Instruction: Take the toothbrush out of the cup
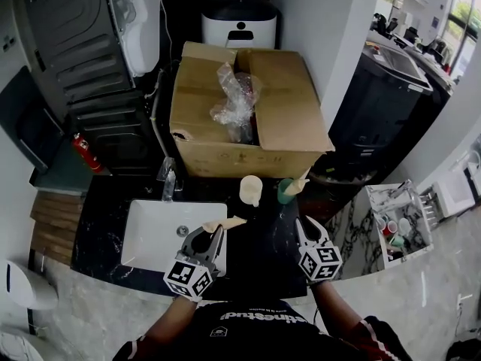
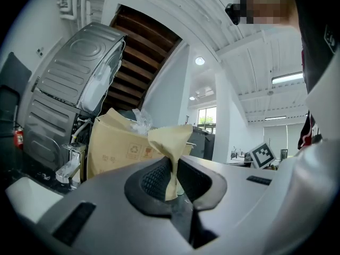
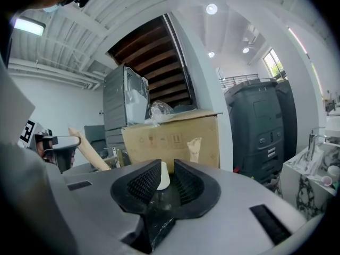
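A tan paper-wrapped toothbrush (image 1: 230,222) lies level over the black counter, and my left gripper (image 1: 213,232) is shut on it. In the left gripper view the wrapper (image 2: 170,139) is pinched between the pads and flares out above my left gripper (image 2: 171,170). A green cup (image 1: 285,192) stands near the box with a second wrapped toothbrush (image 1: 299,183) upright in it. A cream cup (image 1: 251,189) stands just left of it. My right gripper (image 1: 310,226) hovers in front of the green cup, open and holding nothing. Past my right gripper (image 3: 166,180) I see the cream cup (image 3: 163,175) and the upright toothbrush (image 3: 195,149).
A big cardboard box (image 1: 285,104) with crumpled plastic fills the back of the counter. A white sink (image 1: 150,239) with a chrome faucet (image 1: 168,179) lies to the left. A small shelf (image 1: 398,228) holding cups stands to the right, and a red extinguisher (image 1: 86,153) sits at far left.
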### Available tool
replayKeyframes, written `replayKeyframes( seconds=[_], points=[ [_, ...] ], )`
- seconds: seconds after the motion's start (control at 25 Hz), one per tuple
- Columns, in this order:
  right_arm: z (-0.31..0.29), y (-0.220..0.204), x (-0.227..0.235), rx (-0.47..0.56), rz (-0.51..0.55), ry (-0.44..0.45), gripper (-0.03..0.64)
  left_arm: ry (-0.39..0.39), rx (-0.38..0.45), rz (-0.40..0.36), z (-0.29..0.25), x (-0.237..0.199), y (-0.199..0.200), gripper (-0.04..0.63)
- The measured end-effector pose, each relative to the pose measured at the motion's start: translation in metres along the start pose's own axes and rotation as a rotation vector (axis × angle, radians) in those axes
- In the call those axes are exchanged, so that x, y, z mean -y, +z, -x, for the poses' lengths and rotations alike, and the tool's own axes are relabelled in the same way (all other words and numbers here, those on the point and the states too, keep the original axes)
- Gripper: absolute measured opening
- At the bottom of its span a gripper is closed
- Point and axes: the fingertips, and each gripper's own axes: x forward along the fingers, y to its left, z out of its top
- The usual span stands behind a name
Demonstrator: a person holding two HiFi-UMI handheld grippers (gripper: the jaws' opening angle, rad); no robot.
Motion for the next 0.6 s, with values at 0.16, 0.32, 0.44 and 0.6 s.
replayKeyframes(
  seconds=[0.16, 0.32, 0.44, 0.6],
  points=[
    [-0.022, -0.012, 0.022, -0.034, -0.002, -0.024, 0.115, 0.007, 0.000, 0.000, 0.004, 0.000, 0.000, 0.046],
    [-0.043, -0.022, 0.040, -0.047, -0.011, -0.042, 0.171, 0.009, -0.001, -0.005, 0.006, -0.001, 0.002, 0.046],
    [-0.058, -0.025, 0.048, -0.044, -0.012, -0.044, 0.194, 0.015, -0.004, -0.008, 0.009, -0.002, 0.001, 0.046],
    [-0.082, -0.028, 0.059, -0.047, -0.002, -0.063, 0.207, 0.025, -0.011, -0.007, 0.012, -0.004, -0.001, 0.046]
  ],
)
